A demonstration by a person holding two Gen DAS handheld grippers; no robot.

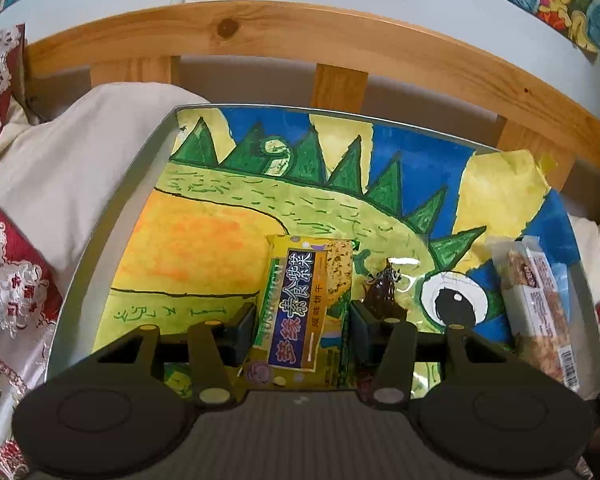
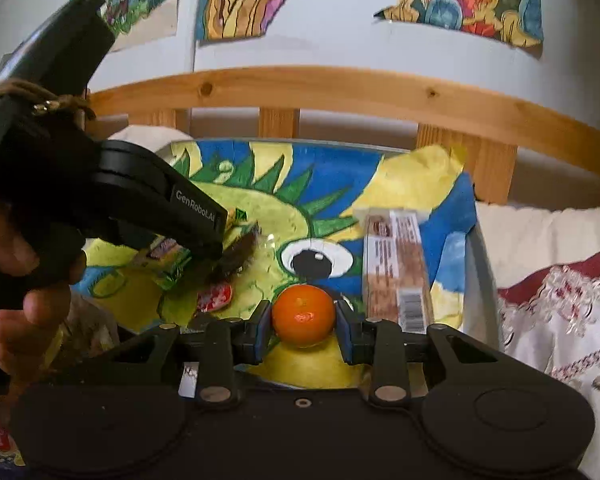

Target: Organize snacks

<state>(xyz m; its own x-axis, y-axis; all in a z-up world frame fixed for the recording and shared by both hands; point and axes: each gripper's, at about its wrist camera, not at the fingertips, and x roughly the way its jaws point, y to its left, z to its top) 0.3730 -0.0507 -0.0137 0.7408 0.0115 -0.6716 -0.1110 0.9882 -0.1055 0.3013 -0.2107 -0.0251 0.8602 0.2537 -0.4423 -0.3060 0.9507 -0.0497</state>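
Observation:
My left gripper [image 1: 302,332] is shut on a yellow-green cracker packet [image 1: 306,300] with a purple label, held low over the tray [image 1: 100,240]. The right wrist view shows that gripper [image 2: 202,248] from the side, a hand [image 2: 12,264] around its handle and the packet [image 2: 168,258] under its tip. My right gripper [image 2: 303,330] is shut on a small orange mandarin [image 2: 303,314], just above the near part of the tray [image 2: 482,272]. The grey tray is lined with a dinosaur painting.
On the tray lie a clear packet with a dark snack [image 1: 384,288], a long pale bar packet [image 1: 540,308] at the right edge, and a red round sweet [image 2: 216,296]. A wooden headboard [image 1: 260,28] stands behind. A cream pillow [image 1: 60,168] and red-and-white embroidered cloth [image 2: 560,300] flank the tray.

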